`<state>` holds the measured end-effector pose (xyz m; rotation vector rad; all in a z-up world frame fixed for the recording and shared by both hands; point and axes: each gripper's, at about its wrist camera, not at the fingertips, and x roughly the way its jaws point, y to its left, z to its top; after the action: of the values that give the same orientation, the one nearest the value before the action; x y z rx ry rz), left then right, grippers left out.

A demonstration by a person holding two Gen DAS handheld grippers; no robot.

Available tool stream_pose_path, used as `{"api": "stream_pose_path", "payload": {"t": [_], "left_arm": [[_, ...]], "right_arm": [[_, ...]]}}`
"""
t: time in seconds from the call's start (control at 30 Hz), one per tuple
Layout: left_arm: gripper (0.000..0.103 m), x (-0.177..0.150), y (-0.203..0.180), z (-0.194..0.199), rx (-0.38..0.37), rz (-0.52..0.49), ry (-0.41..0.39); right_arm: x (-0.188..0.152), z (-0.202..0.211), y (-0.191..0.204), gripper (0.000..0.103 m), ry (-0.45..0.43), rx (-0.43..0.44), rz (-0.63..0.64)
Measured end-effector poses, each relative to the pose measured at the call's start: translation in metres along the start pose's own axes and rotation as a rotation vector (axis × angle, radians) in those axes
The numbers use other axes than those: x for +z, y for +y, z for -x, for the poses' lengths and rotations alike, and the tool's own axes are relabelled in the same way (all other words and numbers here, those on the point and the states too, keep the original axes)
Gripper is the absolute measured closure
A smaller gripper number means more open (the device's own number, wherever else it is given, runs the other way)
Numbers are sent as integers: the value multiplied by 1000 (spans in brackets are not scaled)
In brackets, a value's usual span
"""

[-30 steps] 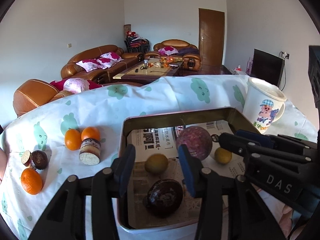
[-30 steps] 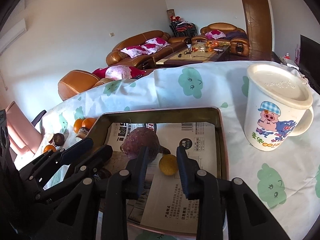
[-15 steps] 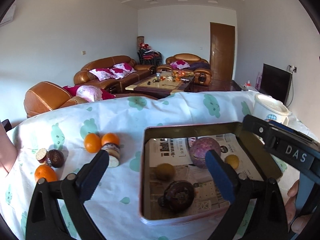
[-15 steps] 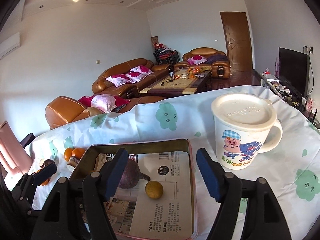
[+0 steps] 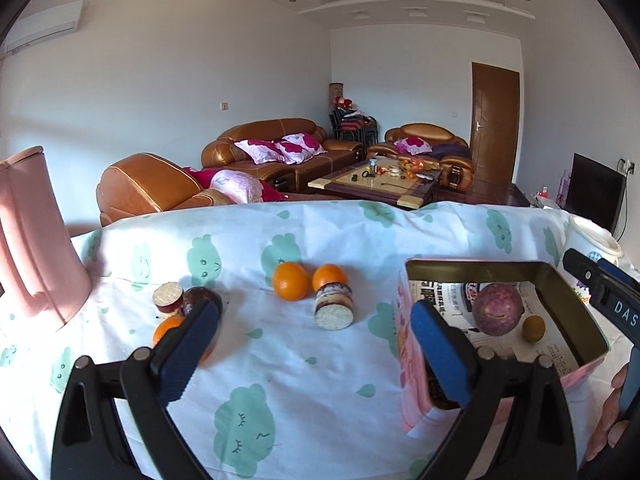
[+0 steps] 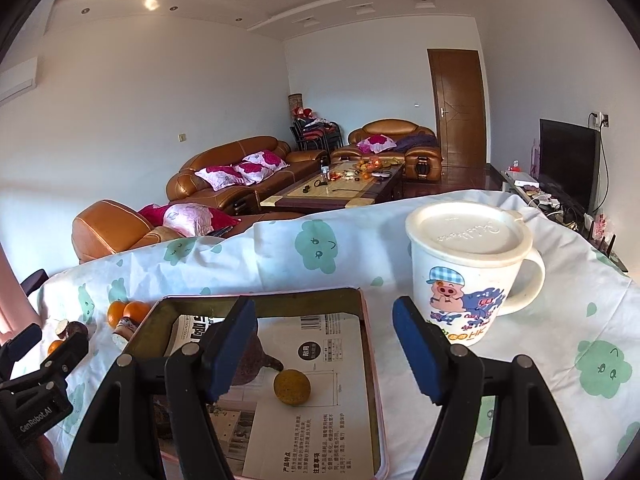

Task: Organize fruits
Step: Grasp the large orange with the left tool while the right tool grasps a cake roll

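A rectangular metal tin [image 5: 560,280], lined with printed paper, sits on a table covered by a white cloth [image 5: 320,380] patterned with green clouds. Inside the tin lie a round purple fruit [image 5: 497,309] and, just beside it, a small yellow fruit [image 5: 533,329]; a dark shape low in the tin may be a third fruit, but a gripper finger hides most of it. To the left of the tin, loose on the cloth, are two oranges [image 5: 291,281] touching each other, with a short cut piece with a pale face [image 5: 334,306] in front of them. Farther left sit another cut piece, a dark round fruit [image 5: 202,298] and a third orange [image 5: 168,328], partly hidden behind a finger. A lidded white mug [image 6: 468,272] with a cartoon pig stands just right of the tin, and a pink jug [image 5: 32,240] stands at the far left.

The left gripper [image 5: 316,344] hangs above the cloth between the loose fruit and the tin, level, its blue pads wide apart and holding nothing. The right gripper [image 6: 324,344] hovers over the tin's right side, also spread wide and empty, one finger close to the mug.

Risks, as a judgement: round fruit could roll away if nudged off-centre, the tin's wall could be clipped and shoved, or the right gripper could knock the mug.
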<state>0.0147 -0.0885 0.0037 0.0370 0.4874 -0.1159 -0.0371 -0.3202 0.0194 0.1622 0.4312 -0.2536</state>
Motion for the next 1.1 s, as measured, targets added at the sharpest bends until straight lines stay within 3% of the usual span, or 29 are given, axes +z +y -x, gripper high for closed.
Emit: {"api": "stream_pose_path", "payload": {"t": [0.17,0.6,0.8,1.0,1.1], "left_arm": [[4,-4,22,4,18,11,4],[4,-12,103,-1,48,80,80],[4,-16,145,-10,58,114,131],[4,-18,179,-13,157,144,163],[4,-19,188,-14,133,198,170]], "right_arm": [[-2,16,7,31,-71,-34,22],[-14,33,49,31,-76,-34,76],[-23,34,92,31,-52,28,128],[-31,27,147,31,6,140,177],[-34,17,175,31,44,179,213]]}}
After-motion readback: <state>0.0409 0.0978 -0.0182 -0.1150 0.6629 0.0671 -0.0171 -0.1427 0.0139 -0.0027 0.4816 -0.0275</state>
